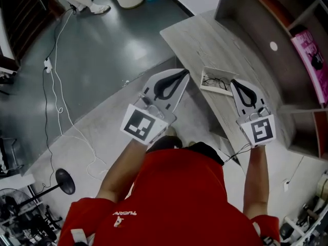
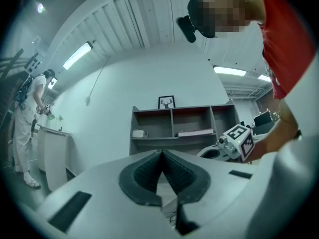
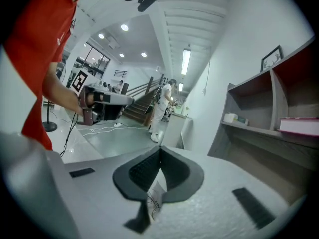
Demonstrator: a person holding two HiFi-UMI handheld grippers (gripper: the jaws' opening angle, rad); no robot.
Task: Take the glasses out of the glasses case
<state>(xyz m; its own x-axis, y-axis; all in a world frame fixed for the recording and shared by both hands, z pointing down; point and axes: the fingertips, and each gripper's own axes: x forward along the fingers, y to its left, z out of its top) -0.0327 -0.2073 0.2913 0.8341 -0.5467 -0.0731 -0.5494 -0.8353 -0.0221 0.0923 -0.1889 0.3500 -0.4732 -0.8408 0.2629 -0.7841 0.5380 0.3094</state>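
An open white glasses case [image 1: 215, 80] lies on the grey wooden table [image 1: 205, 35], with dark thin-framed glasses [image 1: 214, 82] inside it. My left gripper [image 1: 183, 74] is held just left of the case, off the table's edge, its jaws shut and empty [image 2: 160, 154]. My right gripper [image 1: 234, 82] is held at the case's right side, also shut on nothing [image 3: 160, 151]. Below the pads, each gripper view shows a sliver of the white case [image 2: 172, 214] [image 3: 152, 197]. Neither gripper touches the case.
A grey shelf unit [image 1: 266, 14] stands behind the table, with a pink book [image 1: 311, 55] on it. White cables [image 1: 56, 96] and a black round stand base [image 1: 65, 181] lie on the floor at left. A person in white [image 2: 25, 118] stands by a far counter.
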